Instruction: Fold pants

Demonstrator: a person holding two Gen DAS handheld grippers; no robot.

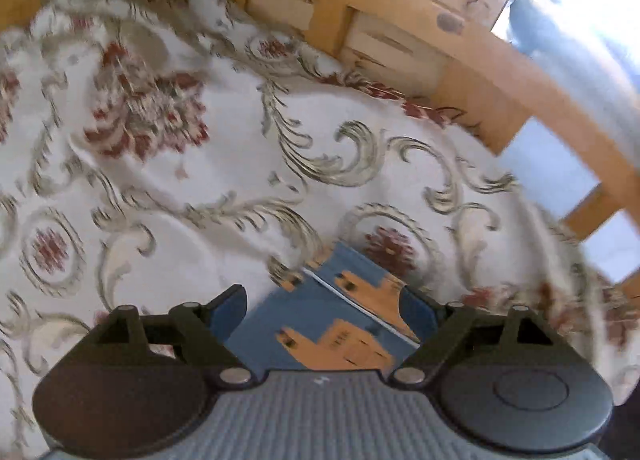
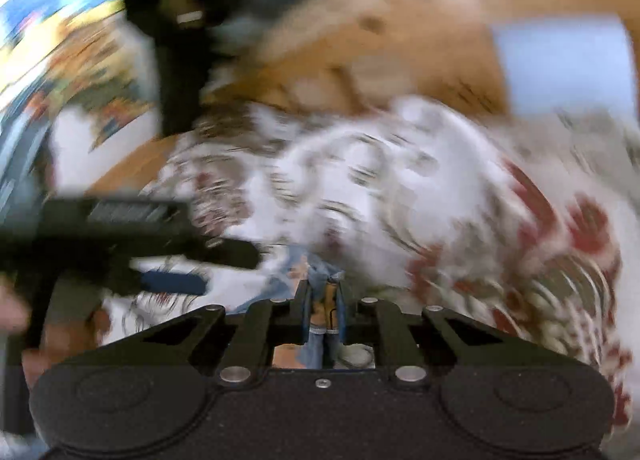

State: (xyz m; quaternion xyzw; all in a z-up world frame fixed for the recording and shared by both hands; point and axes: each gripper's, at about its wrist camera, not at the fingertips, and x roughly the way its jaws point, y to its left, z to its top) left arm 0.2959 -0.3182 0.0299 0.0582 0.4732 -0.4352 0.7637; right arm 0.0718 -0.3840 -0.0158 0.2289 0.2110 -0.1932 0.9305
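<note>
One floral-patterned cloth (image 1: 224,164); one blue-and-orange fabric piece (image 1: 332,324); two tools: left tool (image 1: 320,300), right tool (image 2: 322,312); one wooden frame (image 1: 400,32).

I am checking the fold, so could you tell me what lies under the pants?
The blue patterned pants lie on a white floral cloth, between the open left gripper fingers. Whatever is beneath them is covered.

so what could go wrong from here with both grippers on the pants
1. The right gripper pinches only a thin bunched edge of the blue patterned pants, and the view is motion-blurred, so the fabric could slip out mid-swing.
2. The left gripper looks open around the fabric, so that side may drop and skew the fold.
3. The floral cloth underneath is rumpled and could drag along.
</note>
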